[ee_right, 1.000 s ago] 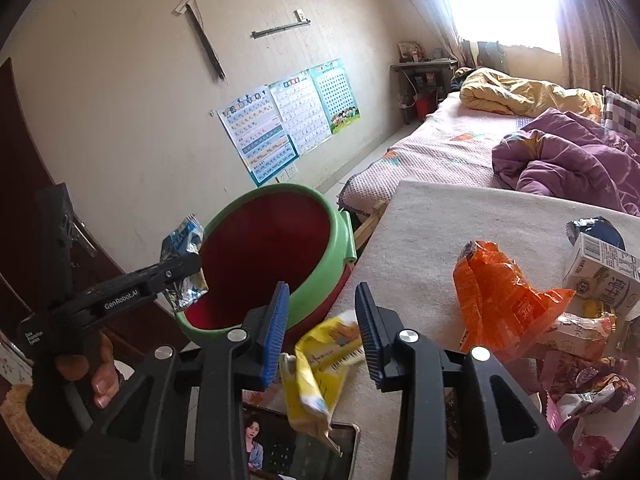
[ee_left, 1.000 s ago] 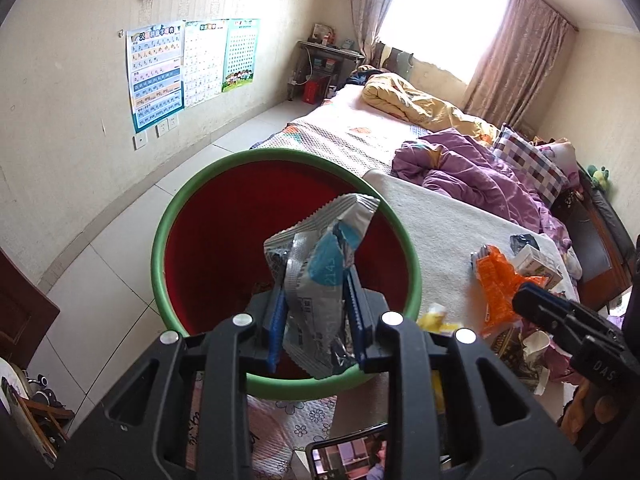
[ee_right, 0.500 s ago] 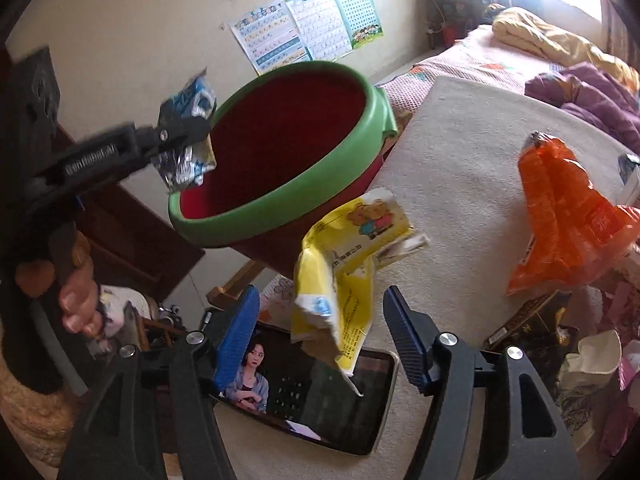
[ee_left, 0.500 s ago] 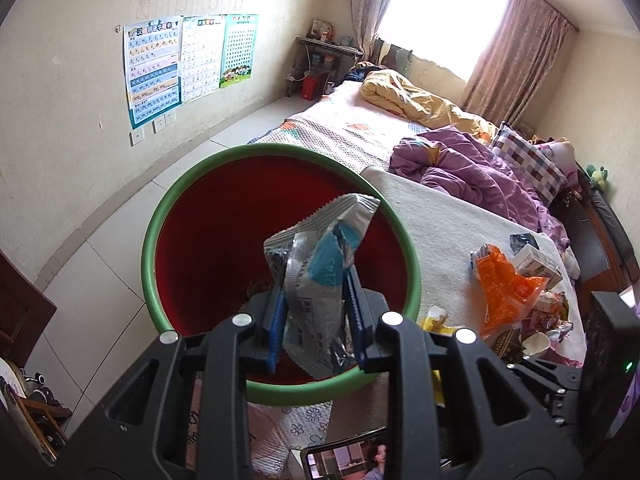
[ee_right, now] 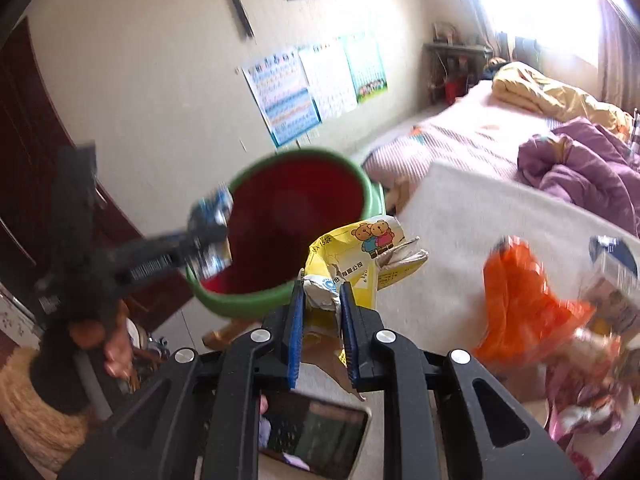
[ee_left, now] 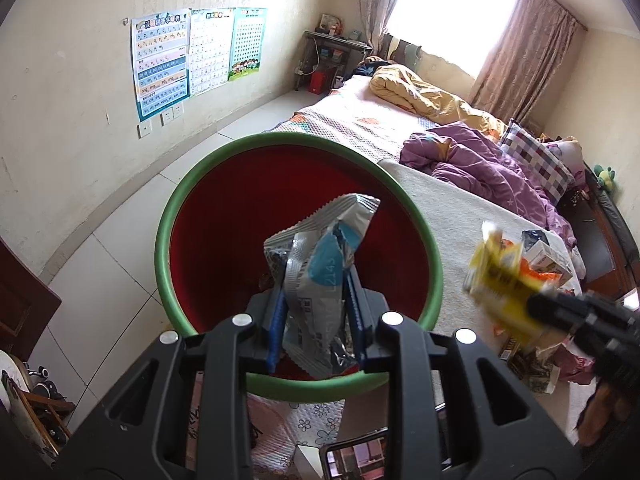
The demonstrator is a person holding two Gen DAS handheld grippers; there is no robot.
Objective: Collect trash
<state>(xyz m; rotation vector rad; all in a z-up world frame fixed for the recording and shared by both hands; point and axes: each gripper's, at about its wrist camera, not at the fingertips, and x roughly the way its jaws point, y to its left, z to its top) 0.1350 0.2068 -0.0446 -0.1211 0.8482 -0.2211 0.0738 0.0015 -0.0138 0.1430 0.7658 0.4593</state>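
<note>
Meanwhile the left gripper clamps a silver-blue wrapper over the red, green-rimmed bin; to its right, the right gripper pinches a yellow wrapper above the bed's near edge.

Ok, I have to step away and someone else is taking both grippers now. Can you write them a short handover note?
Left gripper: shut on the silver and blue wrapper, held over the open red bin, not yet dropped.
Right gripper: shut on the yellow wrapper, lifted off the white blanket, beside the bin.
Done: two pieces picked up.
Left: drop both in the bin, then collect the orange bag, the small carton and the crumpled scraps. Leave the phone.
</note>
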